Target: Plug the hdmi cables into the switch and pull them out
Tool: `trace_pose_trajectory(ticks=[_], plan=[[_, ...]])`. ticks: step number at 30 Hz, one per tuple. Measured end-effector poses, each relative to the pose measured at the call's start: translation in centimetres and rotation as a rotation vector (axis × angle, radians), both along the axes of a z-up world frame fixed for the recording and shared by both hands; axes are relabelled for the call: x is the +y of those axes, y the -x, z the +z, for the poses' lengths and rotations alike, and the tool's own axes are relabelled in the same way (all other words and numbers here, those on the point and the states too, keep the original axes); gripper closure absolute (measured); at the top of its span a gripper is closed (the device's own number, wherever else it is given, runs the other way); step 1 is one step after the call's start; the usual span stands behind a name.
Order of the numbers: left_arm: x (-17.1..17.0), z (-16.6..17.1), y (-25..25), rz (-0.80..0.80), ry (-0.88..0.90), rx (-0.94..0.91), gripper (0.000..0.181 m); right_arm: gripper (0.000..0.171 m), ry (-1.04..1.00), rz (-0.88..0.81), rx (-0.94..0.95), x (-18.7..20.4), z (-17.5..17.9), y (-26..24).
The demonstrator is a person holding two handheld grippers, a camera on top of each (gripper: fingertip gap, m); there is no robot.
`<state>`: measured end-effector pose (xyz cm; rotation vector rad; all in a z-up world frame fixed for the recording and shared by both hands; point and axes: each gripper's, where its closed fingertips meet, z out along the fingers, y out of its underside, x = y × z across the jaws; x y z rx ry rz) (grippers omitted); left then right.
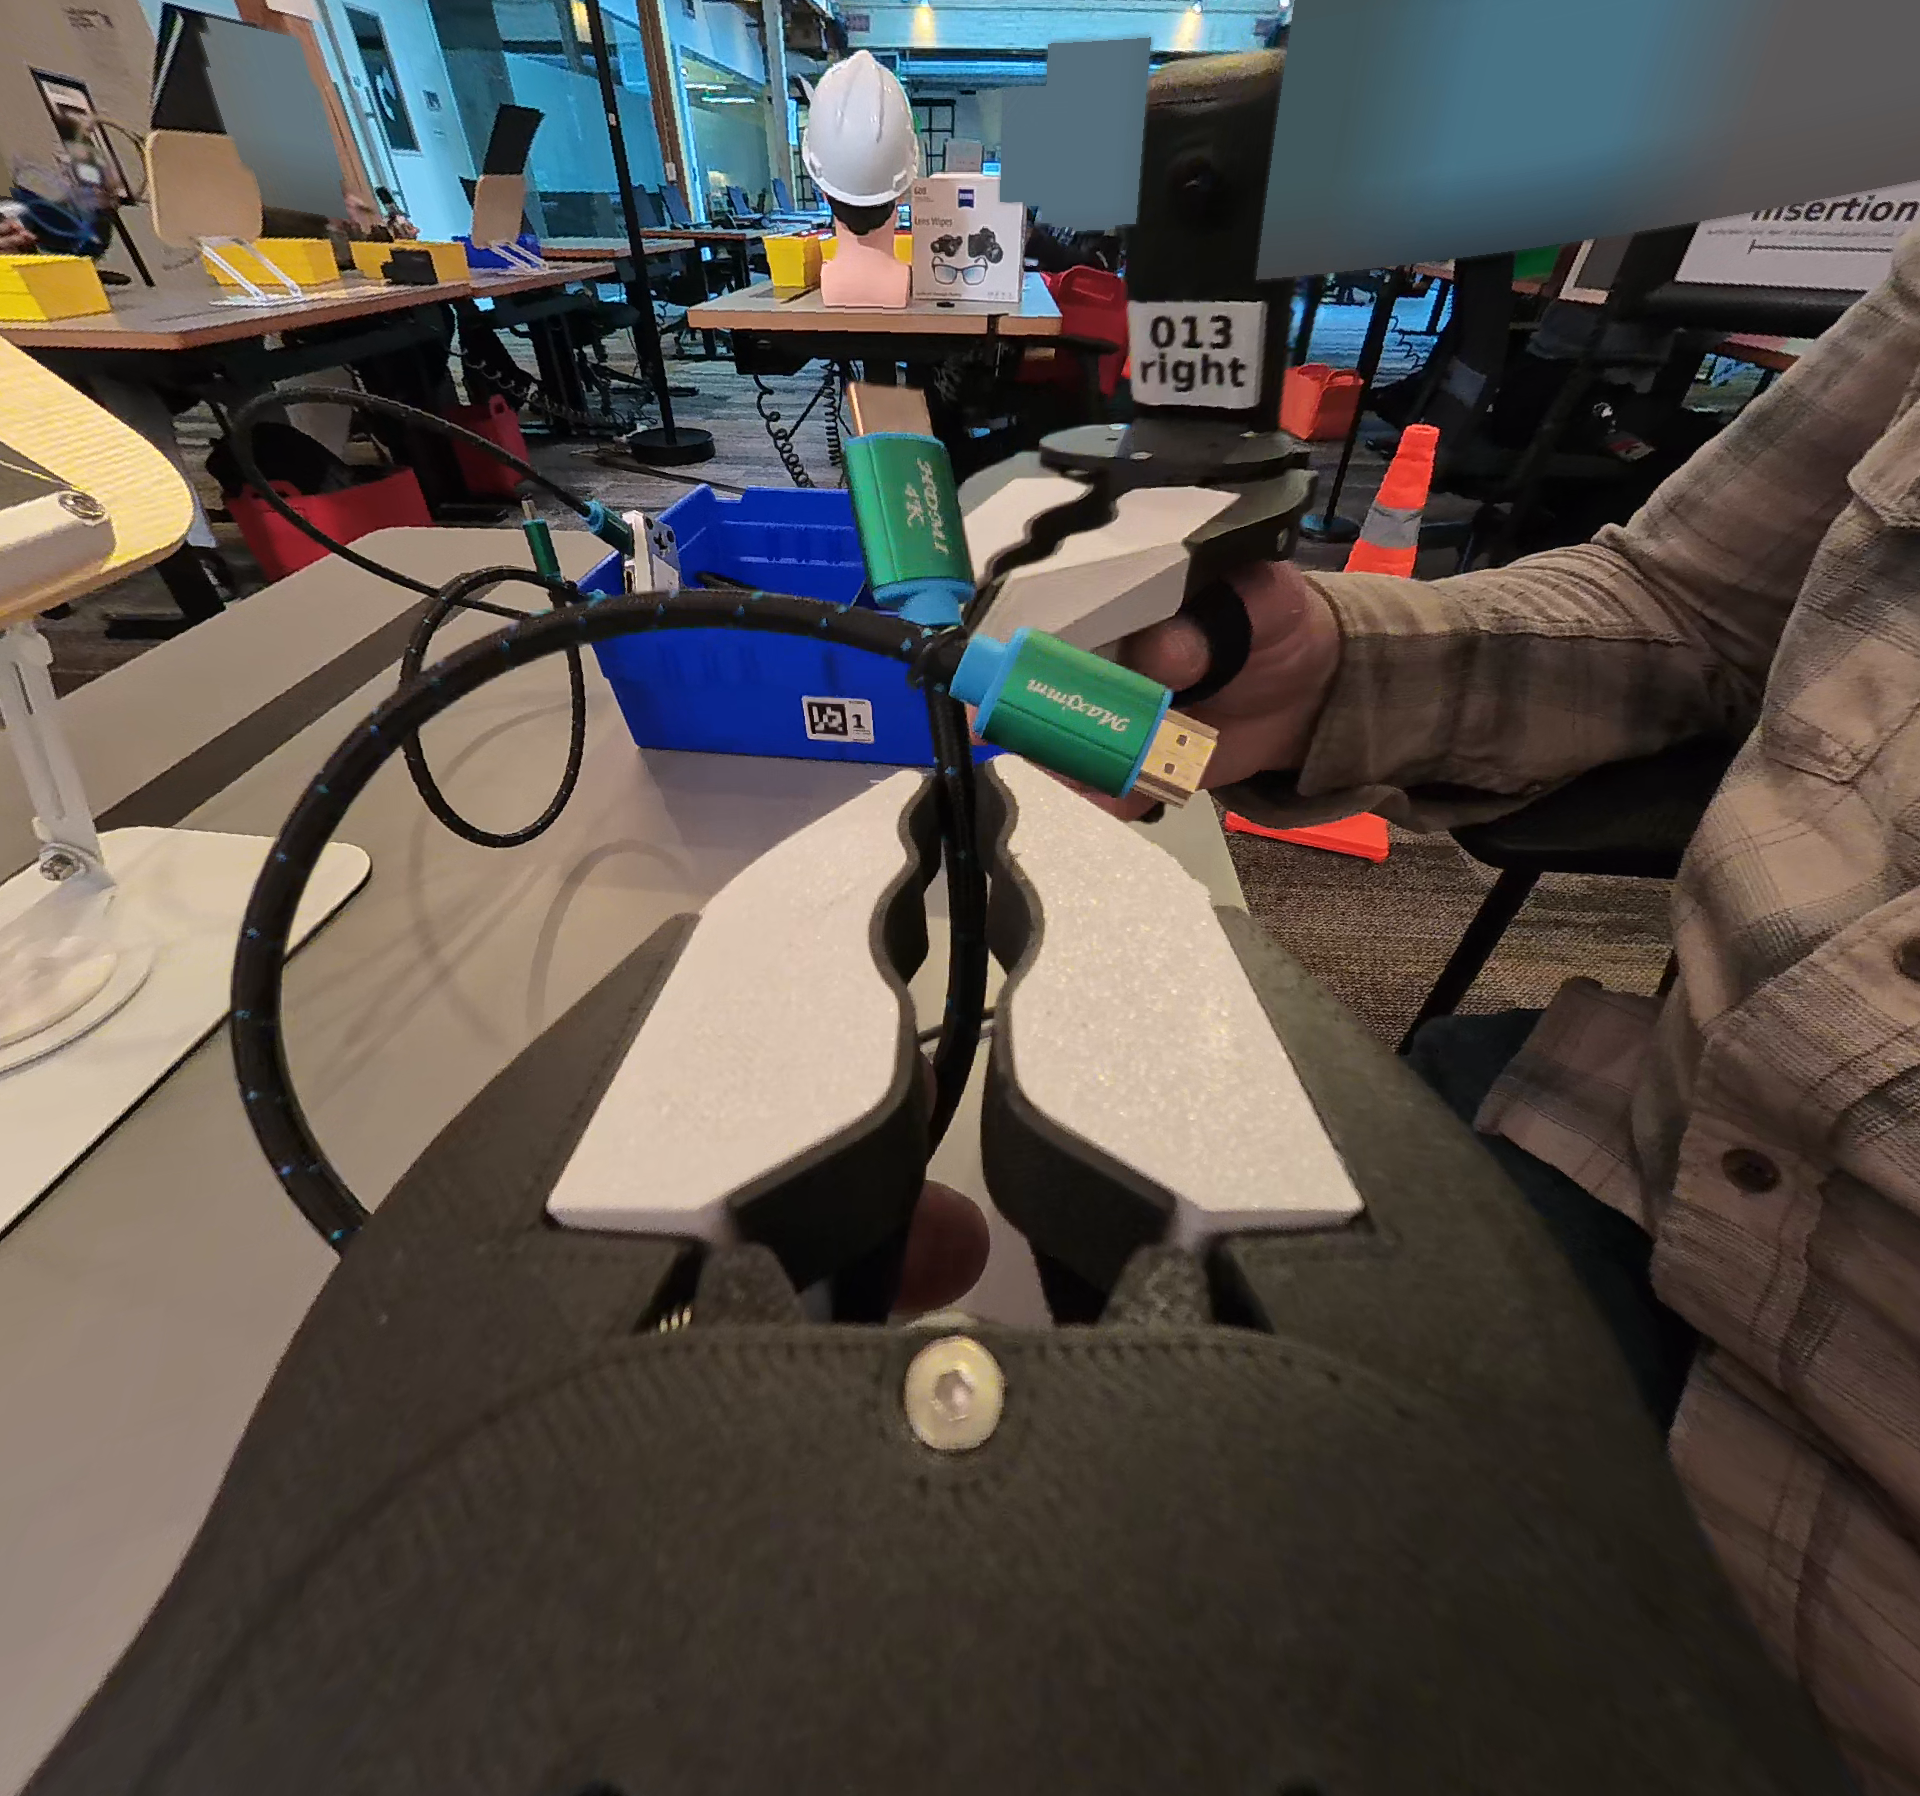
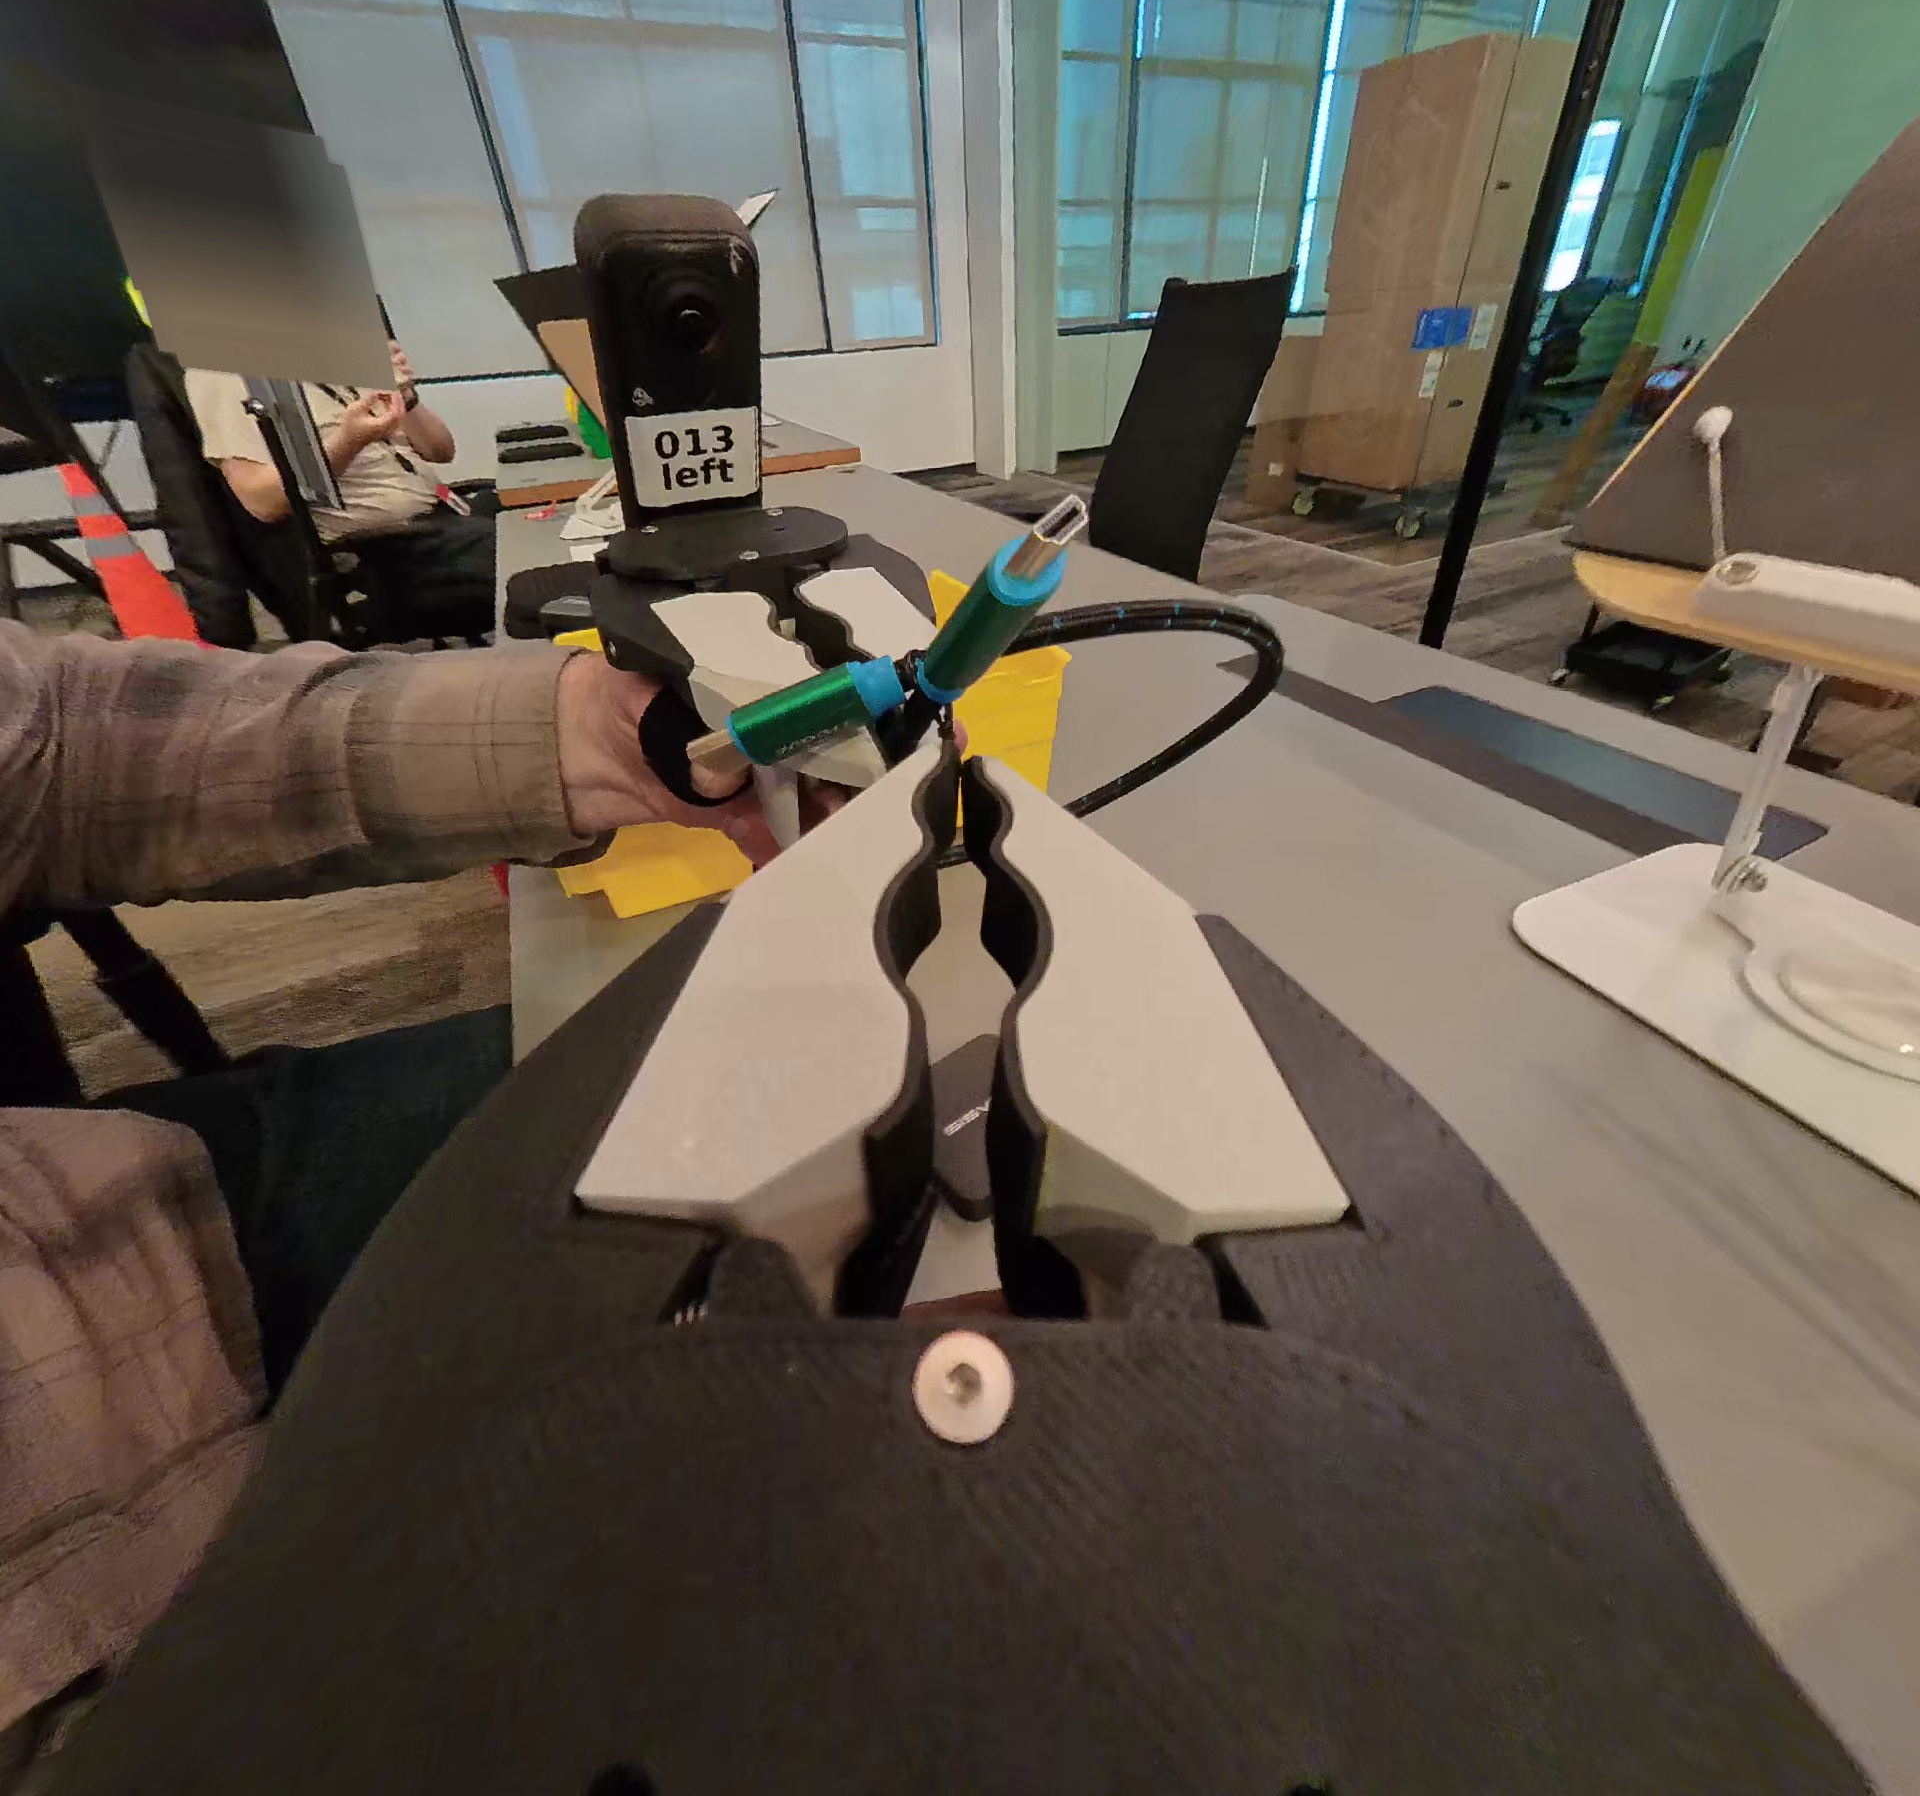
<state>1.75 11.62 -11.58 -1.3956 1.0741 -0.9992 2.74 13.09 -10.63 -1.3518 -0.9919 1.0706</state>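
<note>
One black braided HDMI cable (image 1: 260, 915) with two green plugs is held above the grey table (image 1: 468, 967). My left gripper (image 1: 951, 790) is shut on the cable just behind the plug (image 1: 1081, 718) that points right. My right gripper (image 1: 971, 598) is shut on the cable behind the plug (image 1: 909, 520) that points up. In the right wrist view, my right gripper (image 2: 951, 770) pinches the cable below the upright plug (image 2: 987, 614). The other plug (image 2: 800, 718) lies by the left gripper (image 2: 883, 707). A dark box (image 2: 966, 1123), maybe the switch, shows between the fingers.
A blue bin (image 1: 748, 676) stands behind the plugs with a small silver device (image 1: 652, 551) and a thinner cable (image 1: 488, 707) at its rim. A yellow bin (image 2: 997, 707) is at the table edge. A white stand base (image 2: 1714, 936) sits to the side. A person's sleeve (image 1: 1558, 655) is on the right. The grippers are tip to tip, or close to it.
</note>
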Motion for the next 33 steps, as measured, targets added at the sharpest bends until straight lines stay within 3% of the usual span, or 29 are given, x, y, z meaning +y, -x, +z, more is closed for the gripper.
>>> trace_pose_trajectory(ticks=[18,29,33], plan=[[0.5,-0.2,0.3,0.02,0.0,-0.029,0.176,0.171,0.059,0.1,0.032,-0.8,0.3,-0.3],[0.4,0.1,0.0,0.004,0.022,-0.054,0.176,0.171,0.268,0.211,0.183,-0.5,0.8,-1.0],[0.8,-0.3,0.0,0.026,0.058,-0.064,0.176,0.171,0.06,0.067,0.051,0.0,0.3,-0.8]])
